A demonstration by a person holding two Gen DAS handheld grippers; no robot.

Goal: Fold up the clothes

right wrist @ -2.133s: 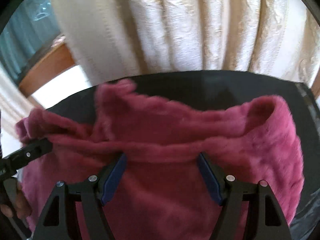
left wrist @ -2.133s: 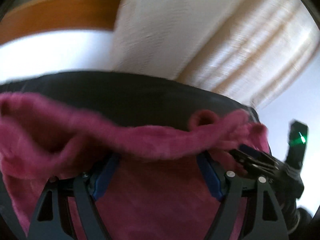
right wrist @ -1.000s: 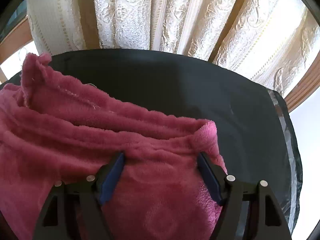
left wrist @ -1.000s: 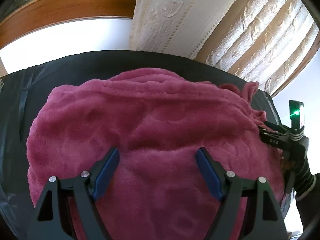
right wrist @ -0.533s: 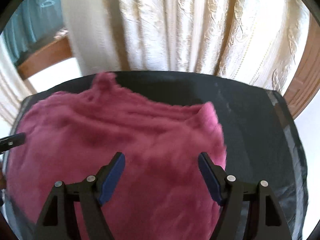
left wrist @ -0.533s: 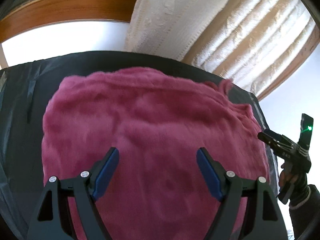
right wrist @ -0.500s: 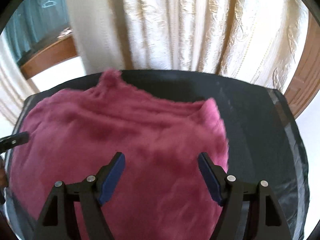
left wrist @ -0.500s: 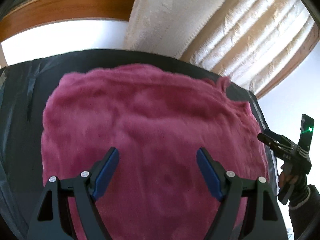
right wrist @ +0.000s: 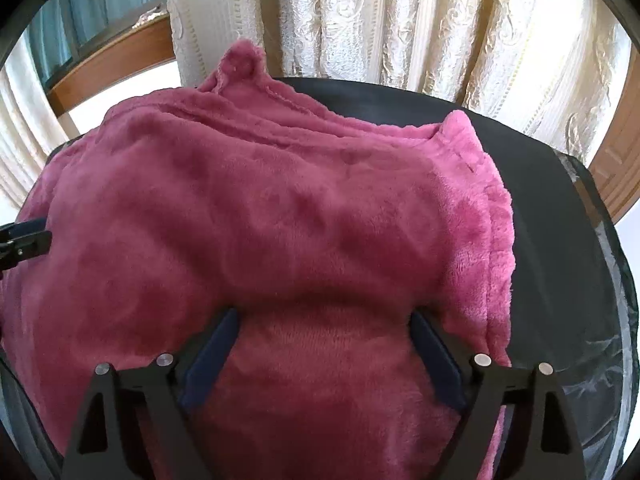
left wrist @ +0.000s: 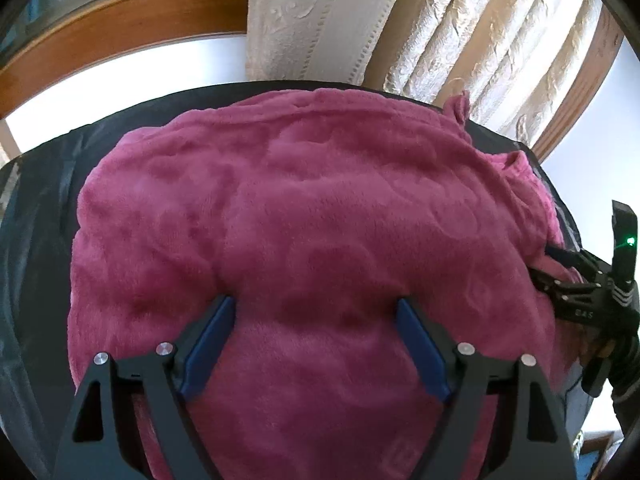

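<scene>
Left wrist view shows both grippers' fingers (left wrist: 212, 344) (right wrist: 212, 356) spread wide, holding nothing, over the fleece (left wrist: 304, 208) folded on the tabletop (right wrist: 560, 216); next, I judge, comes regripping an edge for another fold.

A magenta fleece garment (left wrist: 304, 216) is lying spread over the dark counter (left wrist: 36, 216). The left claw (left wrist: 316, 312) is resting on the garment's near part, jaws spread wide. The right claw (left wrist: 560, 268) is touching the garment's right edge.
</scene>
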